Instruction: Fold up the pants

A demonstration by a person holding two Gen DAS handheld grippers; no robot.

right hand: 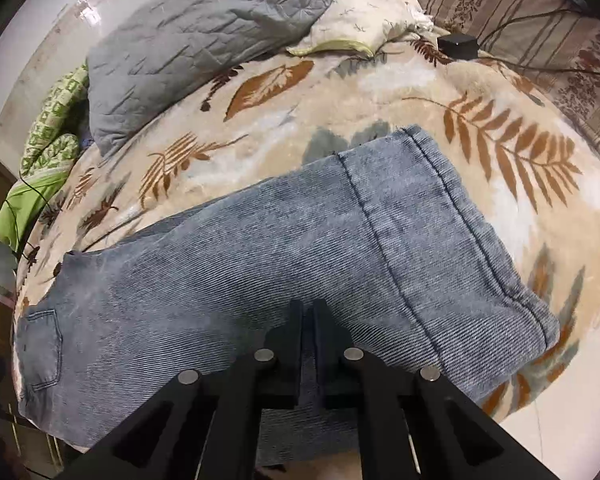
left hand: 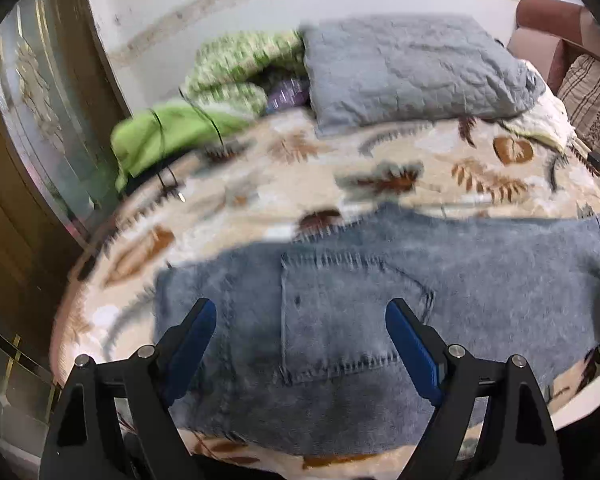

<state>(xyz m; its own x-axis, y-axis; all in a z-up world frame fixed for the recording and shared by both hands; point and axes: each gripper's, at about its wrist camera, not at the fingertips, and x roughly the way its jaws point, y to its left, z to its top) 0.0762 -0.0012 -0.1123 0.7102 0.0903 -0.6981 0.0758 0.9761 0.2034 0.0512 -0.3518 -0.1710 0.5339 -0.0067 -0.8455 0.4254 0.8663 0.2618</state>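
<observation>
Faded blue jeans (left hand: pixel 480 280) lie flat on a leaf-patterned blanket (left hand: pixel 284 152), one back pocket (left hand: pixel 340 320) facing up. My left gripper (left hand: pixel 300 308) hovers just over that pocket. It is open, its blue pads (left hand: pixel 408 344) spread wide with nothing between them. In the right wrist view the jeans (right hand: pixel 240 272) stretch from the pocket end at the left to the stitched hem (right hand: pixel 472 232) at the right. My right gripper (right hand: pixel 308 308) is shut at the near edge of the leg, with a strip of denim pinched between its black fingers (right hand: pixel 292 340).
A grey quilted pillow (right hand: pixel 188 44) and green bedding (left hand: pixel 168 136) lie at the far side of the bed. A small black box (right hand: pixel 458 46) with cables sits at the far right near striped cushions (right hand: pixel 520 28). A wooden door (left hand: pixel 4 200) stands to the left.
</observation>
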